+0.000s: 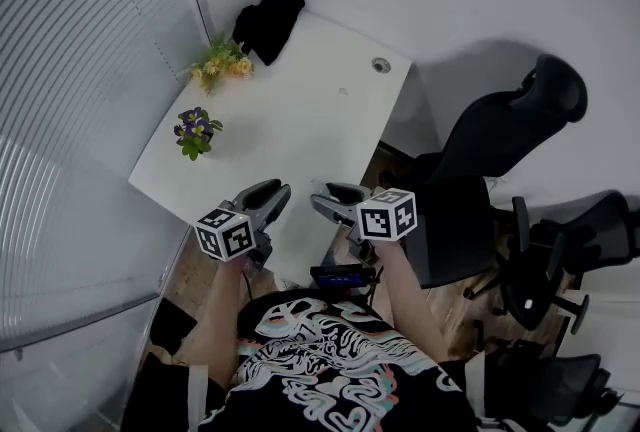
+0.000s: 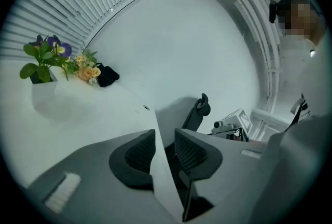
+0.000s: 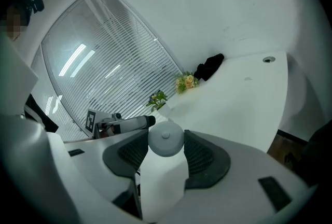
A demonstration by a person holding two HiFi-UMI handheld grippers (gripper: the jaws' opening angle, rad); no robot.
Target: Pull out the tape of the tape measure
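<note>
Both tongs hang over the white table's (image 1: 300, 110) near edge. The right tongs (image 1: 333, 201) clamp the round tape measure case (image 3: 166, 139). Just left, the left tongs (image 1: 266, 196) stand apart around its white tape (image 2: 165, 166), apparently unclamped. Little seems drawn out, so the pull remains.

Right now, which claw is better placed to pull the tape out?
Left, probably. The right claw is shut on the round tape measure; the left claw stands open and empty close beside it.
</note>
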